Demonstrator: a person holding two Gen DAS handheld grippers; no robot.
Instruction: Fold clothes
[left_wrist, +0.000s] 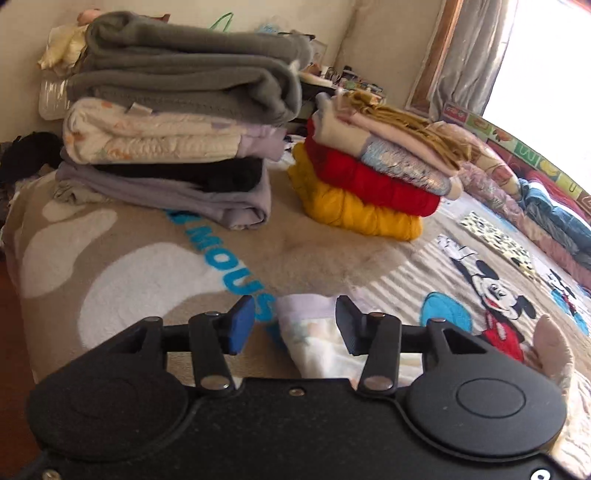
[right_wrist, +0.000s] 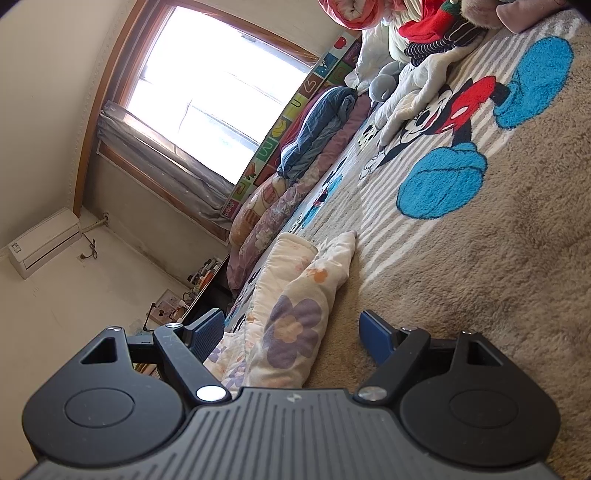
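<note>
Much of the folding looks done: in the left wrist view two neat stacks stand on the bed (left_wrist: 122, 266), a tall stack (left_wrist: 173, 122) of grey, floral, black and lilac pieces at the upper left of the frame and a smaller pile (left_wrist: 369, 184) with yellow and red padded items at the centre, well apart from the work in hand. What remains, as far as the pictures show, is the floral garment (right_wrist: 291, 314) lying on the cartoon-print blanket (right_wrist: 461, 258) — and perhaps the loose heap of clothes and soft toys (right_wrist: 424, 37) at the top of the right wrist frame, though whether those belong to the task cannot be told. The garment is pale cream, quilted and soft, printed with purple and orange flowers and edged in lilac; it lies bunched in a long roll, one sleeve-like end pointing away toward the frame's centre, so it is judged only partly folded. The left gripper (left_wrist: 295, 325) has its jaws parted to a middling gap, the lilac hem (left_wrist: 306, 306) between them but not pressed by either pad. The right gripper (right_wrist: 291, 332) stands wide, the garment's near end between its jaws — untouched by the blue pad at lower right.
</note>
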